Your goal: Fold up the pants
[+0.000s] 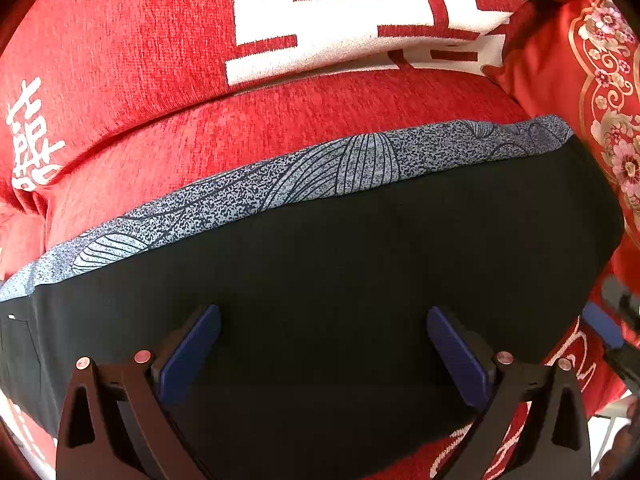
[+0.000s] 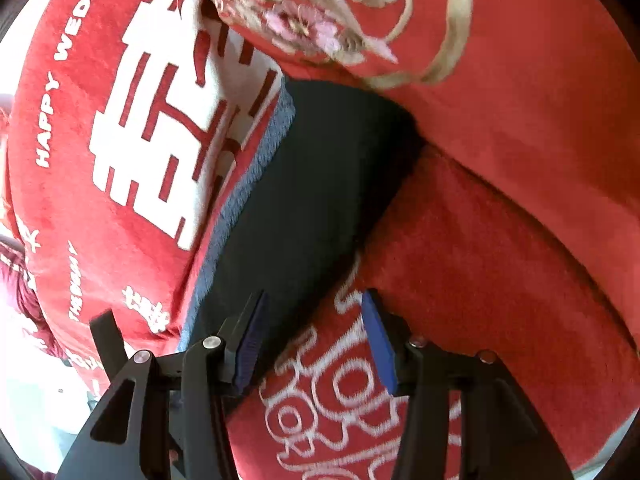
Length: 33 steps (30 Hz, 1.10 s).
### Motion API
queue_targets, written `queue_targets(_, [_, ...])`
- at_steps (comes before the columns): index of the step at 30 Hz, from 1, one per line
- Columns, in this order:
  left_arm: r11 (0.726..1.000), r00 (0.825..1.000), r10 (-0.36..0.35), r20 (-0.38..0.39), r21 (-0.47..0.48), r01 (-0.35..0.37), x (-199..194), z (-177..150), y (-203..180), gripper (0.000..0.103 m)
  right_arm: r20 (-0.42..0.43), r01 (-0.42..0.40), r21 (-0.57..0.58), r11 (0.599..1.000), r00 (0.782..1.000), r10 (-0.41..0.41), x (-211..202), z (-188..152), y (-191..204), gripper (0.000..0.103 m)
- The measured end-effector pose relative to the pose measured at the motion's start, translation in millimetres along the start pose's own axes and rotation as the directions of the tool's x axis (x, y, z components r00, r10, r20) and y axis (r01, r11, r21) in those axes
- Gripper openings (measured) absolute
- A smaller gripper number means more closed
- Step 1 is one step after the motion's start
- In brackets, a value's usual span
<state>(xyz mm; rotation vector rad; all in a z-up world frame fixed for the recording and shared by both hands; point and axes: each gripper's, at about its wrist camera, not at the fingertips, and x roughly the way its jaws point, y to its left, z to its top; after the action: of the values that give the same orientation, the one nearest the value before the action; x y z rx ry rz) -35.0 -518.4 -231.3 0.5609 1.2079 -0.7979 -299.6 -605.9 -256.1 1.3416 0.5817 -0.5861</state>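
Observation:
The black pants (image 1: 360, 280) lie flat as a folded panel on a red sofa seat (image 1: 280, 120), with a grey patterned band (image 1: 320, 168) along their far edge. My left gripper (image 1: 323, 309) points down over the middle of the black cloth, open, blue pads wide apart with nothing pinched. In the right wrist view the pants (image 2: 312, 184) run diagonally, their grey band (image 2: 244, 200) on the left. My right gripper (image 2: 315, 293) is open at their near right edge. Its left finger is over the black cloth and its right finger over the red cover. One of its fingers (image 1: 602, 322) shows at the left wrist view's right edge.
A red back cushion with large white characters (image 1: 340, 20) stands behind the pants and reads "HAPPY WEDDING" (image 2: 60, 80). A red pillow with gold and pink flowers (image 1: 608, 120) lies against the pants' right end (image 2: 320, 20). The seat's front edge and pale floor (image 2: 40, 400) are near.

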Motion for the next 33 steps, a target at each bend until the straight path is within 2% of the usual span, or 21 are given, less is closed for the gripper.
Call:
queue_targets(3, [1.000, 1.000, 0.000, 0.006, -0.002, 0.000, 0.1, -0.7, -0.4, 0.103, 0.052, -0.037, -0.002, 0.999, 0.998, 0.037, 8.0, 8.7, 1.6, 0.057])
queue_targets(4, [1.000, 1.000, 0.000, 0.008, -0.002, 0.000, 0.2, -0.8, -0.4, 0.103, 0.075, -0.051, -0.003, 0.999, 0.996, 0.051, 13.0, 12.3, 4.1, 0.063])
queue_targets(6, [1.000, 1.000, 0.001, 0.010, -0.003, -0.001, 0.4, -0.9, -0.8, 0.103, 0.107, -0.052, -0.012, 0.999, 0.993, 0.053, 19.3, 15.6, 11.3, 0.069])
queue_targets(8, [1.000, 1.000, 0.000, 0.007, -0.003, 0.000, 0.6, -0.7, -0.7, 0.103, 0.105, -0.037, -0.007, 0.999, 0.994, 0.037, 22.5, 21.7, 17.7, 0.070])
queue_targets(9, [1.000, 1.000, -0.003, -0.001, -0.002, 0.003, 0.5, 0.4, -0.2, 0.103, 0.094, -0.036, 0.005, 0.999, 0.995, 0.035, 23.5, 24.4, 18.6, 0.068])
queue_targets(10, [1.000, 1.000, -0.006, -0.011, -0.005, 0.006, 0.0, 2.1, 0.8, 0.103, 0.080, -0.022, 0.027, 0.999, 0.997, 0.020, 23.9, 27.4, 18.4, 0.053])
queue_targets(11, [1.000, 1.000, -0.008, -0.024, -0.012, 0.007, -1.2, 4.3, 2.6, 0.103, 0.054, 0.014, 0.046, 0.999, 0.998, -0.016, 23.9, 31.0, 17.7, 0.024])
queue_targets(12, [1.000, 1.000, -0.004, -0.028, -0.026, 0.003, -4.6, 6.3, 5.4, 0.099, 0.047, 0.036, 0.050, 0.998, 0.998, -0.039, 21.3, 33.6, 16.7, 0.015])
queue_targets(13, [0.999, 1.000, 0.000, -0.020, -0.035, 0.000, -9.6, 7.5, 7.8, 0.087, 0.043, 0.021, 0.043, 0.999, 0.999, -0.023, 17.0, 34.5, 17.3, 0.015])
queue_targets(14, [0.999, 1.000, -0.006, -0.007, -0.035, 0.006, -15.6, 8.9, 9.8, 0.084, 0.041, 0.019, 0.014, 1.000, 0.999, -0.019, 11.6, 34.7, 23.5, 0.015])
queue_targets(16, [1.000, 0.999, 0.004, 0.049, -0.002, -0.004, -29.1, 9.2, 10.3, 0.084, 0.049, 0.025, -0.074, 0.997, 0.999, -0.021, 2.0, 33.8, 42.0, 0.015])
queue_targets(18, [0.999, 0.998, 0.025, 0.064, 0.032, -0.027, -29.4, 7.5, 7.4, 0.084, 0.062, 0.013, -0.147, 0.989, 0.998, -0.004, -8.6, 29.3, 62.0, 0.015])
queue_targets(20, [0.999, 1.000, -0.014, -0.024, 0.034, 0.014, -10.7, 4.3, 2.5, 0.085, 0.069, 0.000, -0.196, 0.981, 0.998, 0.014, -15.6, 23.7, 79.1, 0.015])
queue_targets(21, [0.999, 1.000, -0.016, -0.026, 0.036, 0.017, -4.4, 1.2, -1.3, 0.086, 0.071, -0.002, -0.211, 0.978, 0.997, 0.018, -17.3, 21.6, 85.1, 0.015])
queue_targets(22, [0.998, 1.000, -0.003, 0.023, 0.066, 0.002, -6.5, -1.7, -6.6, 0.087, 0.064, -0.002, -0.231, 0.973, 0.998, 0.017, -17.0, 18.3, 93.7, 0.015])
queue_targets(23, [0.994, 0.999, 0.016, 0.049, 0.110, -0.021, -6.6, -4.5, -13.0, 0.087, 0.066, 0.002, -0.248, 0.969, 0.998, 0.015, -17.2, 16.1, 99.6, 0.015])
queue_targets(24, [0.993, 0.998, 0.015, 0.055, 0.117, -0.021, -7.0, -5.2, -13.1, 0.087, 0.065, 0.008, -0.267, 0.964, 0.998, 0.009, -16.5, 14.3, 106.0, 0.015])
queue_targets(30, [0.994, 0.994, -0.105, -0.019, 0.040, 0.106, -13.0, 0.8, 20.7, 0.088, 0.078, 0.070, -0.406, 0.911, 0.996, -0.042, -15.2, -2.3, 156.0, 0.015])
queue_targets(33, [0.987, 0.989, -0.149, 0.012, -0.054, 0.150, -34.6, -9.2, 53.2, 0.088, 0.085, 0.102, -0.486, 0.868, 0.994, -0.069, -16.0, -19.6, 184.5, 0.015])
